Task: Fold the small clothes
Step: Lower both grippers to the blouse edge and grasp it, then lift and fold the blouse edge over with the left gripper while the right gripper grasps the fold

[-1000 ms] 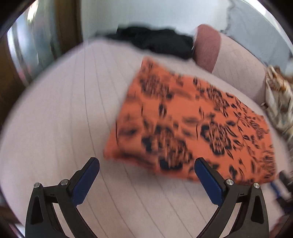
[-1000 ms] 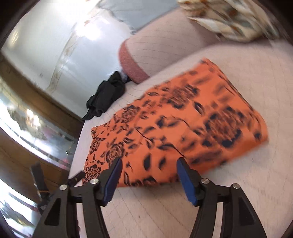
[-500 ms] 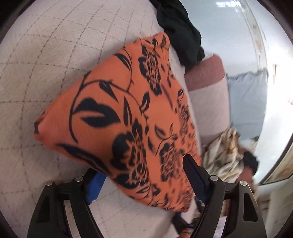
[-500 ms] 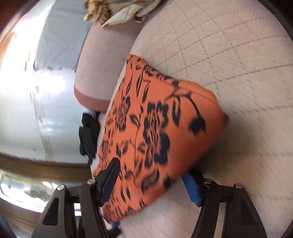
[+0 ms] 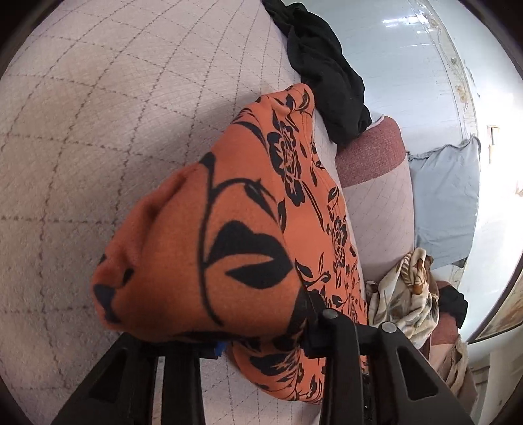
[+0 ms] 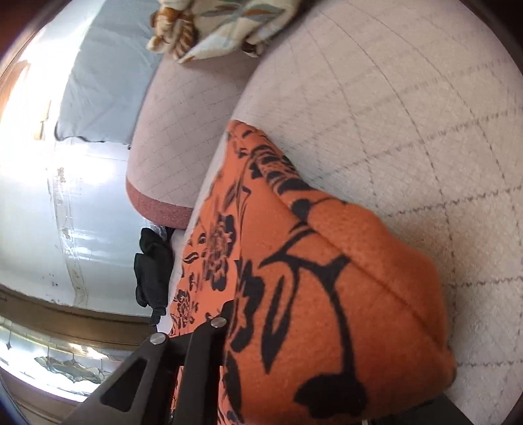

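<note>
An orange garment with a black flower print (image 5: pixel 228 248) lies on the quilted pinkish bed cover (image 5: pixel 81 130). My left gripper (image 5: pixel 258 340) is closed on one corner of it, and the cloth bunches up over the fingers and hides the pads. In the right wrist view the same garment (image 6: pixel 327 294) fills the lower frame. My right gripper (image 6: pixel 320 389) holds the opposite corner, with cloth covering its fingers too. Both corners are lifted off the cover.
A black garment (image 5: pixel 327 72) lies at the far edge of the bed. A pink bolster (image 5: pixel 376 183) and a grey-blue pillow (image 5: pixel 447 202) sit against the white wall. A cream floral cloth (image 5: pixel 405 294) (image 6: pixel 215 29) lies by the bolster.
Both grippers moved in onto the orange garment's corners and closed on them. The corners now bunch up and rise from the cover, where they lay flat a second ago.
</note>
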Motion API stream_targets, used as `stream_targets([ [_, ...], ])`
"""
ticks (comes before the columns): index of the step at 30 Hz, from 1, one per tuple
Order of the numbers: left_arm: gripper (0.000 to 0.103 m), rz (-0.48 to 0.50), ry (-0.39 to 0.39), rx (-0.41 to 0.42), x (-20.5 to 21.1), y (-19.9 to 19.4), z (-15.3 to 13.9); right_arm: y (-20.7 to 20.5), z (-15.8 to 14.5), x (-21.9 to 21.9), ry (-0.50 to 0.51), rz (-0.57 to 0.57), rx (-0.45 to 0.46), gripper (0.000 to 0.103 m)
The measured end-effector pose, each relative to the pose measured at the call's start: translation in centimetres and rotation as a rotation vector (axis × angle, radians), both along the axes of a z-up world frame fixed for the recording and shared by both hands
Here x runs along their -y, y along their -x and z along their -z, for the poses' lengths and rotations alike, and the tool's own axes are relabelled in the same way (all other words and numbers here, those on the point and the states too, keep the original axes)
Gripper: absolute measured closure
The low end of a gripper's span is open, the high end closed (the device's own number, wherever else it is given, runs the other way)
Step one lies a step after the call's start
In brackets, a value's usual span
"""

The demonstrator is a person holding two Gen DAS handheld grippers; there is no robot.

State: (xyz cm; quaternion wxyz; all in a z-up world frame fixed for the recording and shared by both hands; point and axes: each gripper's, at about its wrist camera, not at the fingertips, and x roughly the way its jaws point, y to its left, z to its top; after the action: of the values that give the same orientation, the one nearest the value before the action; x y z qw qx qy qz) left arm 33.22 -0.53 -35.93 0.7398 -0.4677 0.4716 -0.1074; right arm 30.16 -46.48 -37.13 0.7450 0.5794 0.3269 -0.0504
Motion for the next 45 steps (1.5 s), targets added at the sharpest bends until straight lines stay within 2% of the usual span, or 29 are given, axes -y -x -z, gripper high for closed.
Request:
stream_targets([
  [3, 0.072, 0.004, -0.01, 0.012, 0.1, 0.2, -0.2, 0.2, -1.4, -0.5, 0.072, -0.014, 0.023, 0.087],
  [4, 0.079, 0.001, -0.026, 0.017, 0.0, 0.4, -0.3, 0.3, -1.9, -0.6, 0.092, -0.017, 0.029, 0.087],
  [7, 0.084, 0.001, -0.075, 0.048, 0.1, 1.2, -1.0, 0.8, -3.2, -1.3, 0.146, -0.014, 0.055, 0.087],
  [11, 0.085, 0.01, -0.113, 0.101, -0.5, 2.6, -3.0, 1.5, -5.8, -3.0, 0.274, -0.037, 0.092, 0.088],
  [15, 0.085, 0.032, -0.115, 0.1, -1.6, 5.5, -3.8, 3.9, -7.3, -3.7, 0.312, -0.043, 0.105, 0.088],
  [19, 0.085, 0.042, -0.154, 0.036, -1.9, 8.6, -2.9, 7.4, -7.2, -3.8, 0.292, -0.048, 0.067, 0.088],
  [22, 0.077, 0.051, -0.241, 0.001, -1.5, 8.9, -1.8, 9.0, -5.8, -4.6, 0.334, -0.086, -0.024, 0.088],
  [23, 0.077, 0.046, -0.23, -0.001, -1.9, 8.8, -1.5, 9.3, -5.0, -4.7, 0.317, -0.107, -0.052, 0.086],
  [24, 0.076, 0.034, -0.178, -0.014, -2.4, 8.6, -1.2, 9.4, -3.9, -4.8, 0.276, -0.131, -0.092, 0.083],
  [26, 0.073, 0.015, -0.132, -0.032, -3.1, 8.3, -1.0, 9.9, -2.6, -4.3, 0.186, -0.122, -0.142, 0.077],
  [28, 0.073, -0.007, -0.118, -0.037, -3.6, 8.2, -1.1, 10.7, -2.9, -4.0, 0.147, -0.12, -0.158, 0.062],
  [29, 0.073, -0.013, -0.116, -0.039, -3.7, 8.1, -1.2, 11.2, -3.4, -4.1, 0.147, -0.126, -0.164, 0.042],
  [30, 0.073, -0.014, -0.122, -0.038, -3.7, 8.1, -1.4, 11.9, -4.2, -4.2, 0.155, -0.129, -0.161, 0.034],
  [34, 0.077, 0.0, -0.199, 0.015, -2.3, 8.1, -2.9, 13.9, -7.8, -5.6, 0.269, -0.221, -0.176, 0.034],
  [37, 0.08, 0.049, -0.34, 0.1, -0.6, 8.4, -4.9, 13.5, -10.8, -7.1, 0.349, -0.323, -0.16, 0.034],
  [41, 0.081, 0.135, -0.564, 0.268, 2.5, 9.7, -7.9, 9.0, -15.6, -11.7, 0.449, -0.512, -0.067, 0.034],
  [43, 0.081, 0.165, -0.635, 0.326, 3.8, 10.4, -8.6, 5.7, -17.5, -14.2, 0.485, -0.629, -0.027, 0.034],
  [45, 0.082, 0.194, -0.706, 0.386, 5.1, 11.1, -9.4, 1.8, -18.8, -17.0, 0.503, -0.765, -0.034, 0.034],
])
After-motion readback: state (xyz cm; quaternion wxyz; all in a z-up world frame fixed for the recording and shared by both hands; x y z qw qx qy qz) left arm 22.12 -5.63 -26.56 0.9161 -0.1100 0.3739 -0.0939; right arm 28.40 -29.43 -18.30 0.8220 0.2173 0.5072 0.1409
